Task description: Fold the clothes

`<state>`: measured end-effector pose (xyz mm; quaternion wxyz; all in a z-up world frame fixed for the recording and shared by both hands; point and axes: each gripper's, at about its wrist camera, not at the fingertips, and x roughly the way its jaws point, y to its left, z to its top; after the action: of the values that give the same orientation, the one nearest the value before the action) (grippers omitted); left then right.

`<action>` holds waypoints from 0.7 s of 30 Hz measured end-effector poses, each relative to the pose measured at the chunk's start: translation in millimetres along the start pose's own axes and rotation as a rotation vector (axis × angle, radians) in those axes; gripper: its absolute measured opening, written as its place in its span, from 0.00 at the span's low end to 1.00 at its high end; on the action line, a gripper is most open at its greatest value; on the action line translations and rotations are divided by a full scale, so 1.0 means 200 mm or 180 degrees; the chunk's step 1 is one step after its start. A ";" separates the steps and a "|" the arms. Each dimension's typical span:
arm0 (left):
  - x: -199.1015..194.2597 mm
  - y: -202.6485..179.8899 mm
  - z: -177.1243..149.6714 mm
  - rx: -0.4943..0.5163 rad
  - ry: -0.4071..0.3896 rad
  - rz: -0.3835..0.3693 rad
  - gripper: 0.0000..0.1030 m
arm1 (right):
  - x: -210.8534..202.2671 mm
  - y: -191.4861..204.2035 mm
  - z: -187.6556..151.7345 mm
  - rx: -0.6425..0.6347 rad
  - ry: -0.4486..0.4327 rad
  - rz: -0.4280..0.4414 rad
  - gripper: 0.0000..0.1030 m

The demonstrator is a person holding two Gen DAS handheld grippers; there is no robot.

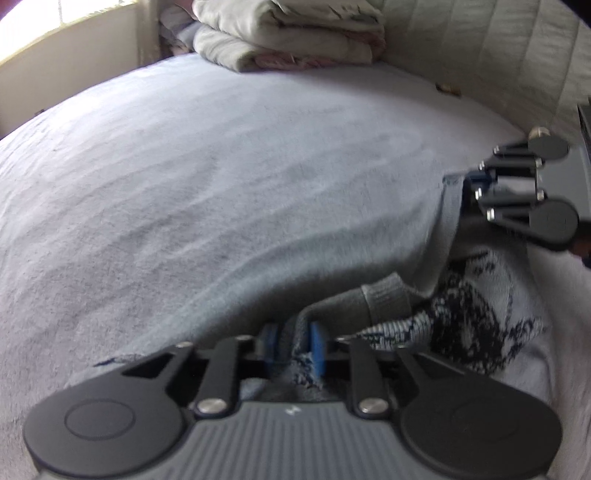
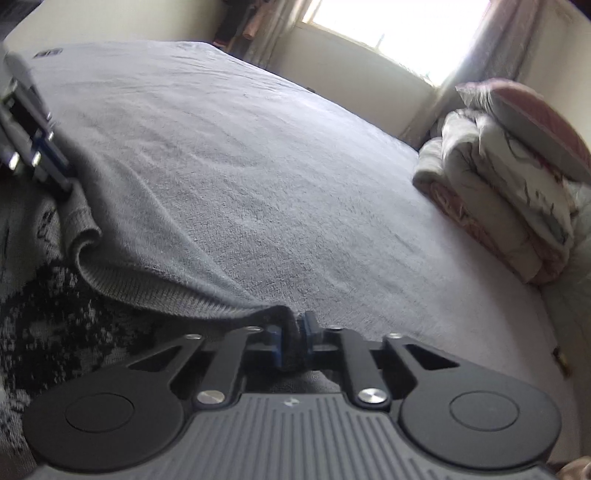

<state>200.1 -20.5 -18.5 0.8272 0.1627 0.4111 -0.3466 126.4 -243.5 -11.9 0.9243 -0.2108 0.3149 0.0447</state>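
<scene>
Grey ribbed-knit sweater with black-and-white patterned panel point(image 1: 461, 306) lying on bed with pale grey terry cover point(image 1: 221, 166), at the near edge of the bed, well apart from the stack of folded cream floral quilts point(image 1: 291, 33) at the far end.

Left tool point(image 1: 291, 349): blue pads closed on a bunched fold of the sweater, grey knit and a bit of the patterned panel pinched between them. Grip sits at the garment edge, probably a corner, so the edge can be lifted as one line.

Right tool point(image 2: 293, 341): closed on the grey ribbed hem point(image 2: 166, 291), dark cloth pinched between the pads. Seen also from the left wrist view, off to the right of the sweater, clamping the same hem.

Hem slack between the two grips, sagging in a curve over the patterned panel. Two-point hold judged as setup for raising or carrying the edge across for a fold. Fold itself not yet made; garment rumpled, no flat layer visible.

Risk: thick bunch slipping from the left pads.
</scene>
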 end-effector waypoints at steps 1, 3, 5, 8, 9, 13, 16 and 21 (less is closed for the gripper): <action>0.01 0.00 0.00 0.0022 0.0041 0.0010 0.31 | 0.00 -0.01 0.00 0.0060 -0.0038 -0.0019 0.09; 0.01 0.00 0.00 -0.0010 0.0052 0.0001 0.32 | -0.02 -0.04 0.00 0.0199 -0.0116 -0.0063 0.08; 0.01 0.01 0.00 -0.0069 0.0052 -0.0061 0.32 | -0.05 -0.08 0.01 0.0344 -0.0201 -0.0104 0.08; 0.02 0.00 -0.01 -0.0083 0.0059 -0.0124 0.14 | -0.08 -0.13 0.04 0.0559 -0.0328 -0.0156 0.08; 0.01 -0.01 0.00 -0.0075 0.0048 -0.0126 0.08 | -0.09 -0.15 0.05 0.0630 -0.0364 -0.0158 0.08; -0.01 0.00 0.05 -0.0185 -0.0150 0.0097 0.05 | -0.08 -0.17 0.12 0.0757 -0.0442 -0.0227 0.08; -0.05 0.05 0.10 -0.0339 -0.0377 0.0346 0.04 | -0.05 -0.19 0.19 0.0810 -0.0460 -0.0287 0.08; -0.08 0.14 0.21 -0.0423 -0.0530 0.0545 0.04 | 0.05 -0.23 0.30 0.0887 -0.0472 -0.0346 0.08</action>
<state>237.9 -17.0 18.7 0.8940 0.1128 0.3477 -0.2591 178.0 -260.5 41.4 0.9664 -0.0934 0.2371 -0.0340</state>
